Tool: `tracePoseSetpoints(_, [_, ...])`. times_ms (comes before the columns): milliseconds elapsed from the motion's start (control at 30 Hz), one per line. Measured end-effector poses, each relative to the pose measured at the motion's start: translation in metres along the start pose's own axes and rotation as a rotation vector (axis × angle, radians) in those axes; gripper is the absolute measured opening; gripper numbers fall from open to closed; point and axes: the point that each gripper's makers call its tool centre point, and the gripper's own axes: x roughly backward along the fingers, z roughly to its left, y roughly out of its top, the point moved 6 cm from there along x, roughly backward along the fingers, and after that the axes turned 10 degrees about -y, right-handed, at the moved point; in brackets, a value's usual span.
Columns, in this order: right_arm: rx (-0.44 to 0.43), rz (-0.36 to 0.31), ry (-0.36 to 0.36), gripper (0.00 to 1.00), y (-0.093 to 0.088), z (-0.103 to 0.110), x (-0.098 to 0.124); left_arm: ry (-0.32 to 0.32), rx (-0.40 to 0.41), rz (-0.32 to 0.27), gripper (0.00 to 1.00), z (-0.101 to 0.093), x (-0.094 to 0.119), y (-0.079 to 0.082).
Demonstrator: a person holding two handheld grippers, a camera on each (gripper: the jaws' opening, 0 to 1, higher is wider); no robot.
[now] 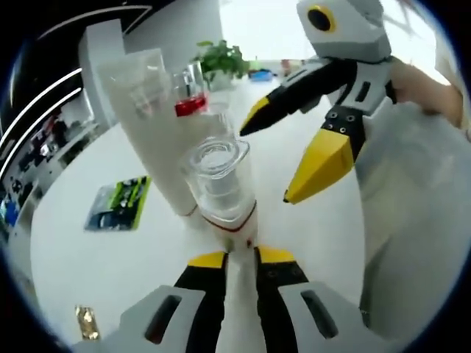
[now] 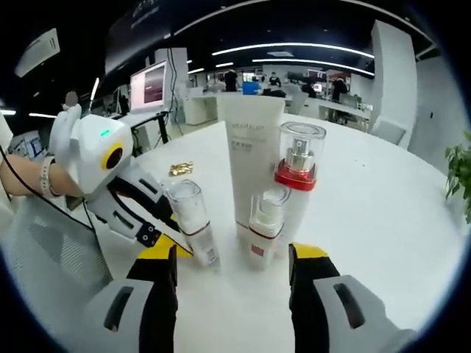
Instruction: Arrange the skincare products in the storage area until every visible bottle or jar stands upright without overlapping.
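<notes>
Left tool (image 1: 240,259): jaws closed narrow on a small clear-capped pump bottle (image 1: 221,193) with a red band, held tilted just above the white surface (image 1: 88,272). In the right gripper view this bottle (image 2: 193,229) leans beside three upright products — a tall white tube (image 2: 249,158), a short pump bottle (image 2: 263,226) and a red-collared pump bottle (image 2: 297,173), standing close together. Right tool (image 2: 232,259): jaws wide apart, holding nothing — near the group.

Left gripper view: small bottle (image 1: 224,184) body hidden between own gripper's jaws; tall tube (image 1: 158,132) partly behind it. Right gripper view: tube label print (image 2: 248,126) too small to read; plant (image 2: 460,176) cut off at right edge.
</notes>
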Motion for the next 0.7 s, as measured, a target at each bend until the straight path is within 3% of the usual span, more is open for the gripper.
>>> tracePoseSetpoints(500, [0.025,0.032,-0.025,0.78,-0.005,-0.006,-0.003,0.022,0.024,-0.009,0.09,0.005,-0.012,0.01])
tracePoseSetpoints(700, [0.001,0.039,0.007,0.87,-0.006,-0.001,-0.003,0.03,0.036,-0.006,0.08,0.008,-0.017,0.013])
